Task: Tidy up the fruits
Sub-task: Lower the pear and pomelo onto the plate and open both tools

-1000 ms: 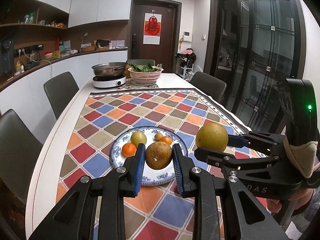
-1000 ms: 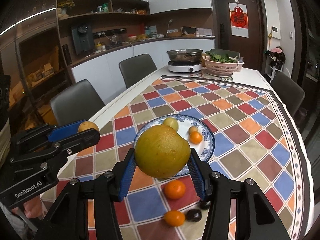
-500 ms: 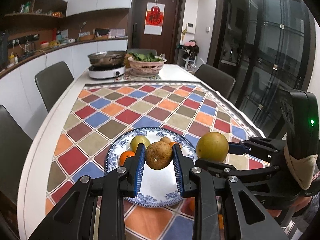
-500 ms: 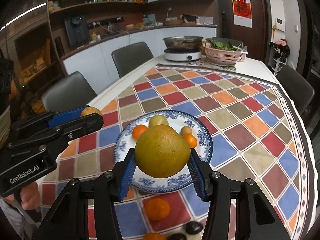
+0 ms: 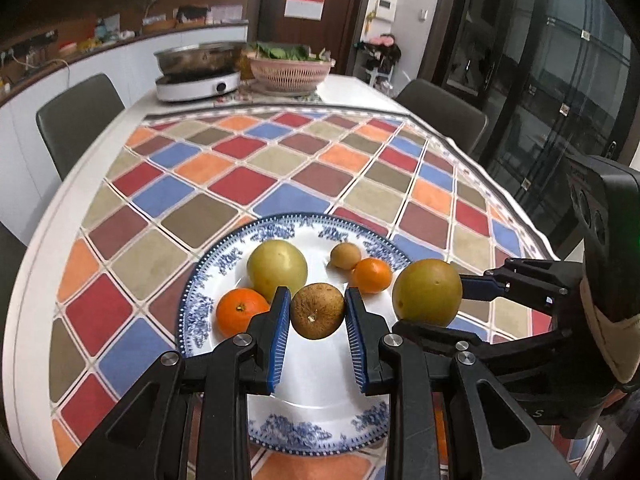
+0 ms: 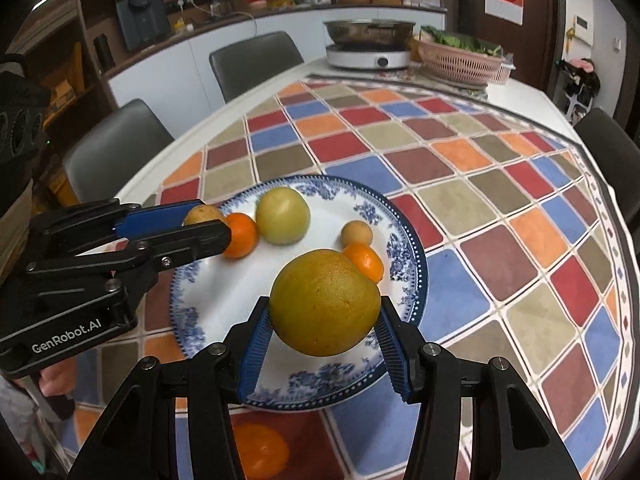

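left claw [image 5: 317, 320] clamped on brown round fruit [image 5: 317, 311]; right claw [image 6: 324, 334] clamped on large yellow-green citrus [image 6: 325, 303], both above blue-white plate [image 5: 280, 432]

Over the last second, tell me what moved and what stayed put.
Both grippers came forward and down toward the blue-patterned plate, which now fills far more of each wrist view. The left gripper carried its small brown fruit over the plate; the right gripper brought the large yellow-green fruit over the near rim. Nothing was released or newly grasped. The four fruits on the plate kept their places.
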`<state>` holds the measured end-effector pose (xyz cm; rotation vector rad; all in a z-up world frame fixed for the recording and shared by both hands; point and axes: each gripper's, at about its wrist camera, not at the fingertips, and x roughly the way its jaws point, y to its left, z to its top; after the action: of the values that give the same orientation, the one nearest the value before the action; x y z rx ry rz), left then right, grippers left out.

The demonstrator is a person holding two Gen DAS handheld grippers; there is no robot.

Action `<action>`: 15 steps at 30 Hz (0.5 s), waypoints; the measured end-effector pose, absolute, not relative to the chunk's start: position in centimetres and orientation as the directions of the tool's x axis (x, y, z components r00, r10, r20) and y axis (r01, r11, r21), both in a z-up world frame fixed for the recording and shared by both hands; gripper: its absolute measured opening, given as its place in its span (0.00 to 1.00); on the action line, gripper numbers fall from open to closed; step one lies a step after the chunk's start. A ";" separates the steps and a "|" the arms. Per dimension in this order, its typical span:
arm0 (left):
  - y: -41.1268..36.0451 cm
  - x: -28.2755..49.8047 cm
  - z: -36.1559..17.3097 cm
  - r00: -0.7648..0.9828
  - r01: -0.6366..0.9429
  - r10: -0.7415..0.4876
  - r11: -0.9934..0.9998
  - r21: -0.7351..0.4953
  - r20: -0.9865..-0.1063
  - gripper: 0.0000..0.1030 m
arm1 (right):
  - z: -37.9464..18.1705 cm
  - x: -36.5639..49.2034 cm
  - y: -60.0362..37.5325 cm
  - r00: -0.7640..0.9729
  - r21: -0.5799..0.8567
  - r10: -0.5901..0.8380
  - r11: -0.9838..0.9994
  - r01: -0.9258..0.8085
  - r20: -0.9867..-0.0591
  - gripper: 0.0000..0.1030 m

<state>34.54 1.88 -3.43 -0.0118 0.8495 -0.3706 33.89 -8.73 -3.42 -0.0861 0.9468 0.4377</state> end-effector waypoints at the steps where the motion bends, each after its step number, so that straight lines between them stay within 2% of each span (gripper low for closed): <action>1: 1.8 34.8 -3.7 0.593 0.314 -0.323 0.936 -0.157 -0.738 0.27 | -3.8 34.2 -8.7 0.496 0.120 0.324 0.909 -0.400 -0.806 0.51; 9: 1.2 37.1 -6.1 0.522 0.306 -0.307 0.938 -0.161 -0.796 0.27 | -5.9 35.8 -8.7 0.449 0.114 0.300 0.911 -0.396 -0.842 0.51; 15: 1.2 37.9 -6.7 0.514 0.287 -0.287 0.946 -0.154 -0.808 0.27 | -6.5 36.3 -8.6 0.433 0.118 0.299 0.910 -0.397 -0.850 0.51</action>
<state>37.87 1.21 -6.74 -0.0007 0.9717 -0.3448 36.29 -8.63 -6.51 -0.1052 1.0358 0.4345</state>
